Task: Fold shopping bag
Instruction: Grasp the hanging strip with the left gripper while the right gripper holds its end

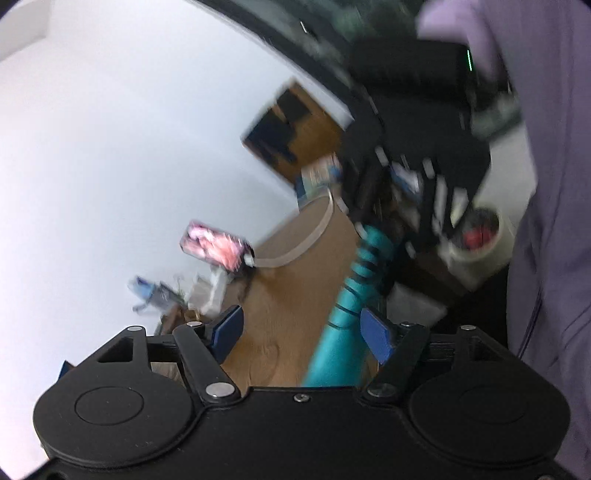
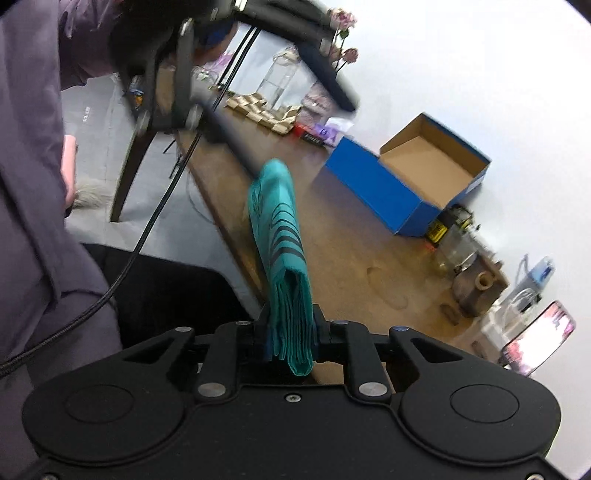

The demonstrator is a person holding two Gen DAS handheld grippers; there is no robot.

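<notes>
The shopping bag [image 2: 282, 251] is teal with dark stripes, folded into a narrow layered strip. My right gripper [image 2: 290, 334] is shut on one end of it and holds it above the wooden table [image 2: 351, 236]. The strip reaches out to the left gripper's black body [image 2: 173, 74]. In the left wrist view the bag [image 1: 347, 306] runs between my blue-padded fingers [image 1: 376, 332], which stand wide apart; the left gripper [image 1: 301, 332] is open, with the bag close to the right pad. The right gripper's black body [image 1: 417, 155] shows at the bag's far end. Both views are blurred.
An open blue cardboard box [image 2: 410, 177] stands on the table. Behind it are small tan blocks [image 2: 262, 110], a clear bottle [image 2: 277, 79] and flowers [image 2: 343, 33]. A phone [image 2: 539, 338] and jars [image 2: 454, 243] sit at the right. The person's purple sleeve [image 1: 546, 184] is close.
</notes>
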